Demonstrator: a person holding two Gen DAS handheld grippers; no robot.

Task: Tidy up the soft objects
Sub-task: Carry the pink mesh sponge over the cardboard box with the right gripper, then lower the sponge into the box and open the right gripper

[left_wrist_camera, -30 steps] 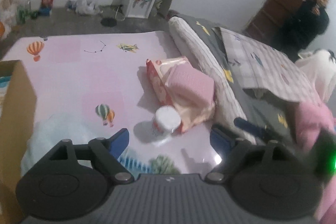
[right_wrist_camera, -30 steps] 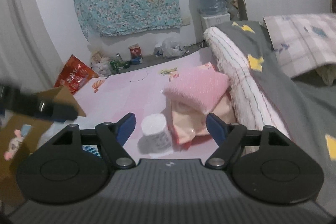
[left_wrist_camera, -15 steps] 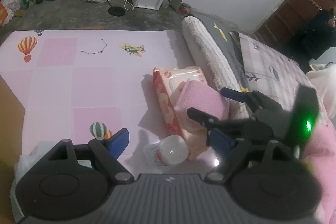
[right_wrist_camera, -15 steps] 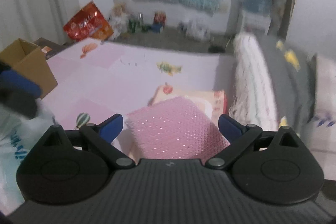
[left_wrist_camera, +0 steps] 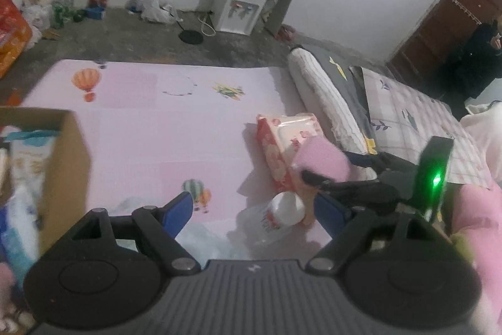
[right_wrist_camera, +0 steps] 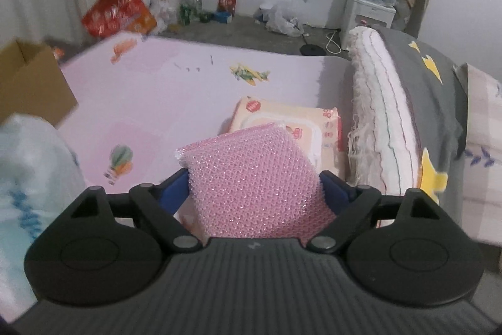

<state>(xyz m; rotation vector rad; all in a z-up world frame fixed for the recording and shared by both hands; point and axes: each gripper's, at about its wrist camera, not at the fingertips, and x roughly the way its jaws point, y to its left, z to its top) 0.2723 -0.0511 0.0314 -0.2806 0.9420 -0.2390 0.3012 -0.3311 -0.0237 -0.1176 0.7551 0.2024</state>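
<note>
My right gripper (right_wrist_camera: 254, 187) is shut on a pink mesh sponge (right_wrist_camera: 251, 178), which fills the gap between the blue fingertips and is held just above a peach wet-wipes pack (right_wrist_camera: 317, 121) on the pink play mat. In the left wrist view the sponge (left_wrist_camera: 323, 159) sits in the right gripper (left_wrist_camera: 317, 175) over the same pack (left_wrist_camera: 282, 140). My left gripper (left_wrist_camera: 254, 209) is open and empty above the mat, with a tipped plastic bottle (left_wrist_camera: 279, 215) between its fingertips' line of sight. A cardboard box (left_wrist_camera: 59, 153) stands at the left.
A rolled white blanket (right_wrist_camera: 376, 115) and grey bedding (right_wrist_camera: 439, 102) border the mat on the right. A pale blue plastic bag (right_wrist_camera: 28, 178) lies at the left. A water dispenser (left_wrist_camera: 241, 5) and floor clutter stand by the far wall. A person (left_wrist_camera: 480, 58) stands by the door.
My right gripper has closed on the pink sponge and lifted it slightly off the wipes pack. The left gripper has pulled back a little, bringing the box into view.
</note>
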